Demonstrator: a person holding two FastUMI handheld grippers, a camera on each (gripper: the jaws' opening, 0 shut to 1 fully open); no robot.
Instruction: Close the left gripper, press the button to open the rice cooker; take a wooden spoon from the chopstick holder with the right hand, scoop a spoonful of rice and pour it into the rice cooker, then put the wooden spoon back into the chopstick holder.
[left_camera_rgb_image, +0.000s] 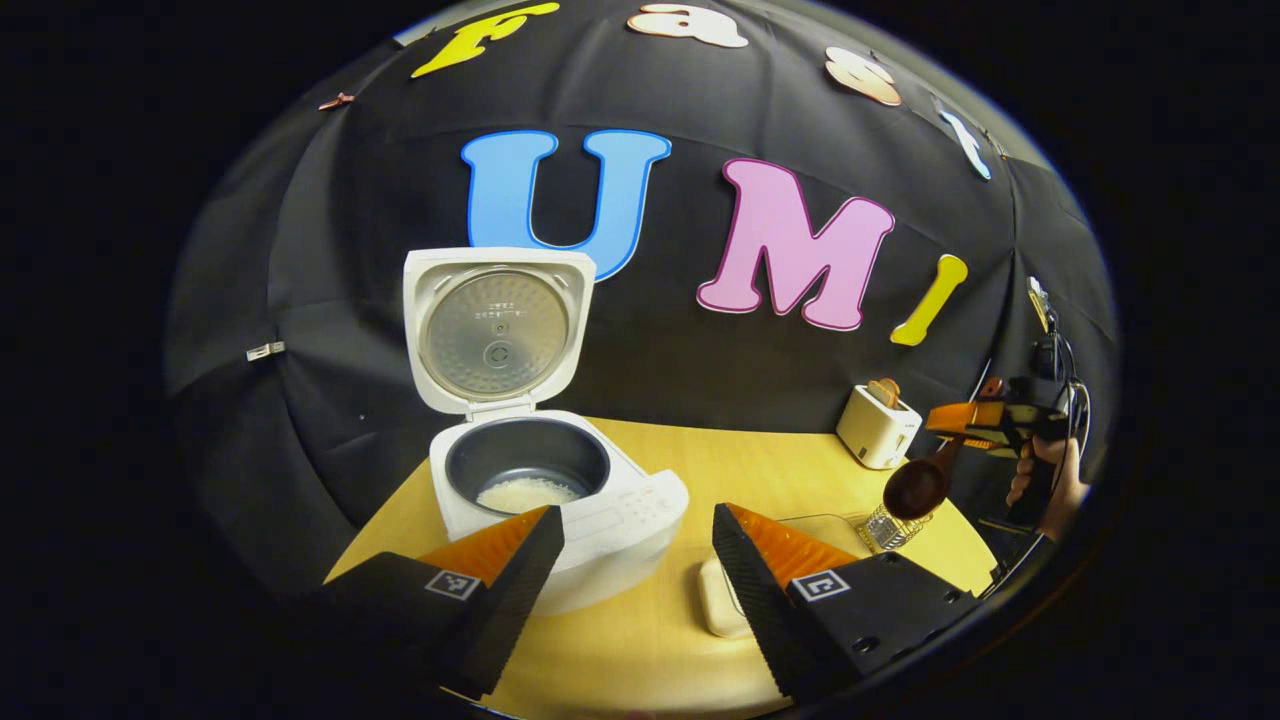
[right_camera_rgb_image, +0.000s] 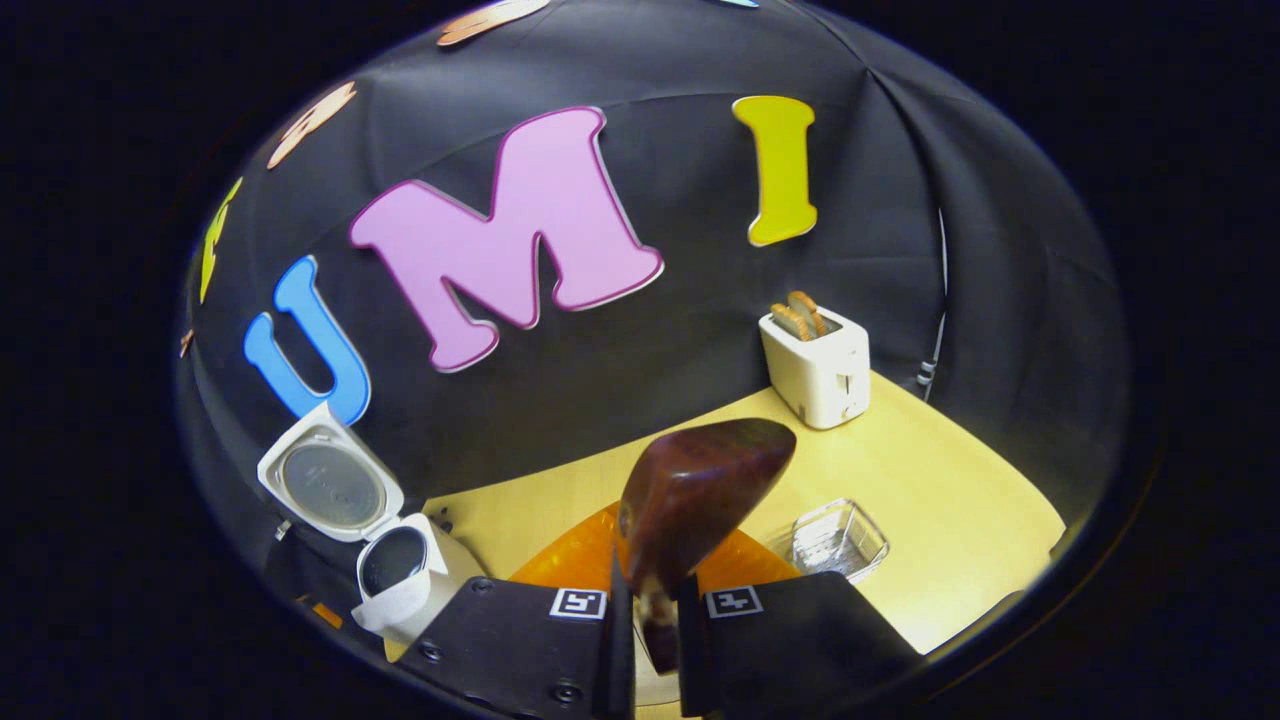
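Note:
The white rice cooker (left_camera_rgb_image: 600, 520) stands open with its lid (left_camera_rgb_image: 495, 330) upright, and a little rice lies in the dark pot (left_camera_rgb_image: 527, 470). My left gripper (left_camera_rgb_image: 635, 515) is open just in front of the cooker, holding nothing. In the left gripper view, my right gripper (left_camera_rgb_image: 985, 420) hangs at the far right, held by a hand. It is shut on the handle of the dark wooden spoon (left_camera_rgb_image: 915, 488), whose bowl hovers just above the glass chopstick holder (left_camera_rgb_image: 890, 530). In the right gripper view, the right gripper (right_camera_rgb_image: 655, 620) clamps the spoon (right_camera_rgb_image: 700, 490), with the glass holder (right_camera_rgb_image: 835, 540) to its right and the cooker (right_camera_rgb_image: 400, 570) at lower left.
A white toaster (left_camera_rgb_image: 878, 425) with bread in its slots stands at the back right of the wooden table (left_camera_rgb_image: 720, 460); it also appears as the toaster (right_camera_rgb_image: 818, 365) behind the spoon. A pale low container (left_camera_rgb_image: 712, 600) lies partly behind the left gripper's right finger.

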